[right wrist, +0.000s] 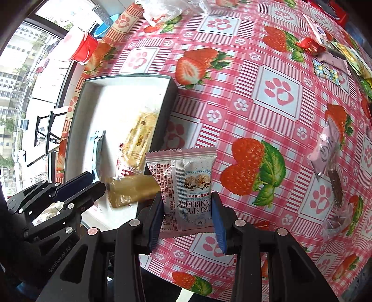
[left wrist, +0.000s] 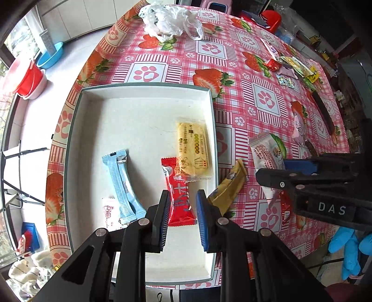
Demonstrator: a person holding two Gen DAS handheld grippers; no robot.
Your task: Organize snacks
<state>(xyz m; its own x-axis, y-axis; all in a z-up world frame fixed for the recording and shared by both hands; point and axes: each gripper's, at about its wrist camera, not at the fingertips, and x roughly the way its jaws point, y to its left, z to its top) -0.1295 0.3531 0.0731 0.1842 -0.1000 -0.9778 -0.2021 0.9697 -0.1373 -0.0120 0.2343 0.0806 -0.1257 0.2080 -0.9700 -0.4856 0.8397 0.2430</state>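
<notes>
Pink checked cloth printed with strawberries and paw prints covers the tabletop (right wrist: 279,139) under both tools. Nearest us, the right gripper (right wrist: 187,197) has its jaws clenched on a Crispy Cranberry packet (right wrist: 188,176), pinched by its sides and held upright above the cloth, just beside the white box (left wrist: 144,87). We see a blue-gloved hand (left wrist: 351,246) behind that tool.

The left gripper (left wrist: 183,195) hangs over the near end of the box. Its jaws are closed down, and from the right wrist view a gold-brown packet (right wrist: 134,190) sticks out from their tips, over the box's right wall; the picture is blurred there, and in the left wrist view the packet's gripped end is hidden behind one finger.

Inside the box lie a small white packet with red print (left wrist: 108,211), a light blue stick packet (left wrist: 123,185), a red packet (left wrist: 180,202) and, further in, a yellow cracker packet (left wrist: 194,148) that overlaps the red one.

Further out on the cloth, to the right, we find a pink packet (right wrist: 325,148) beside a dark brown bar (right wrist: 336,185). Beyond them sits a heap of mixed snacks (left wrist: 293,65), and at the far edge a crumpled white plastic bag (left wrist: 169,21).
</notes>
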